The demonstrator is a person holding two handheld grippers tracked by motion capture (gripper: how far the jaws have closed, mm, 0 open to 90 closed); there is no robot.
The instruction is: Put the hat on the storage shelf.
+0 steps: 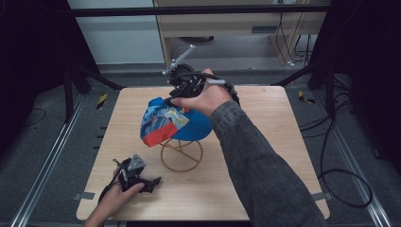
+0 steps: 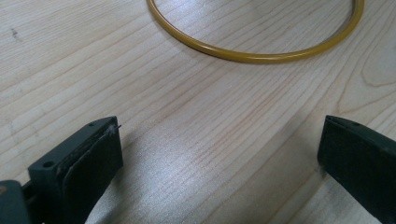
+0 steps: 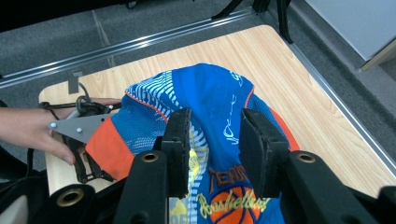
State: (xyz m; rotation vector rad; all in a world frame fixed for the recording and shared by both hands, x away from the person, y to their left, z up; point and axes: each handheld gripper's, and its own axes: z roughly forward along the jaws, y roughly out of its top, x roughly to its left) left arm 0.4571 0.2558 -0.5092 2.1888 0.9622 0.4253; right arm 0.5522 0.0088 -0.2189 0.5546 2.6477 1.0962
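The right gripper (image 3: 212, 149) pinches the basketball cap (image 1: 172, 122) atop the wire stand (image 1: 182, 155) — likely seating it; next, release. The left gripper (image 1: 150, 182) rests near the stand's base, jaws wide.

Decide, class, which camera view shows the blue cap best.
The right gripper view: the cap lies close, lettering legible, between the right gripper jaws. The high view shows the cap smaller, on the wire stand.

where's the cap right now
In the high view the blue cap sits mid-table on the gold wire stand, under the right tongs, away from the left tongs near the front-left edge.
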